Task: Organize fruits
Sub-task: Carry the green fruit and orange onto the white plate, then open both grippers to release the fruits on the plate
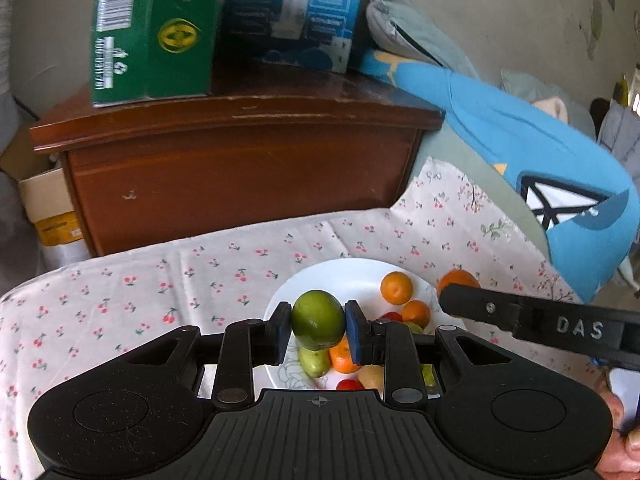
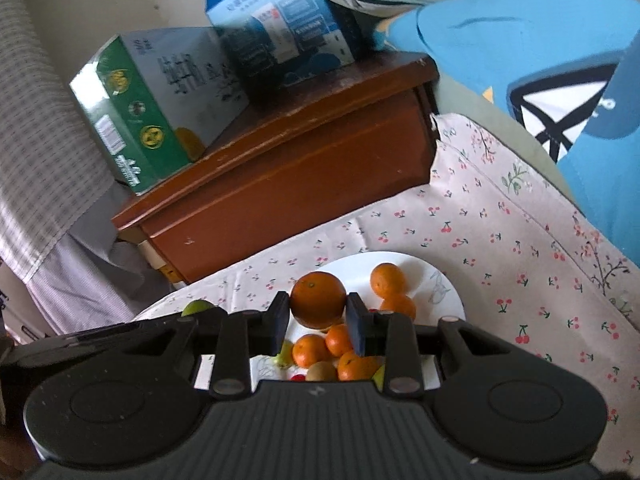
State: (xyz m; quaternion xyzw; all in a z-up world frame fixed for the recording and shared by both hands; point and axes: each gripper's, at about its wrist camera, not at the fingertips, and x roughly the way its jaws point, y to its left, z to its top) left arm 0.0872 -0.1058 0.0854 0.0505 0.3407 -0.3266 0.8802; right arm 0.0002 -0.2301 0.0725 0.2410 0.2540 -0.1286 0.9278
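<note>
A green printed cardboard box and a blue printed cardboard box are seen standing side by side on a dark red-brown wooden cabinet, at the left and centre of the left wrist view. Below it, a white cloth printed with small red cherries is spread, and a round white plate rests on it. A round green fruit is held clamped between the pads of the left gripper, above the plate's left part. Several small oranges, pale green fruits and red fruits are piled on the plate. Further right, a round orange fruit is gripped by the right gripper, above the same plate. A bright blue garment lies at the right.
</note>
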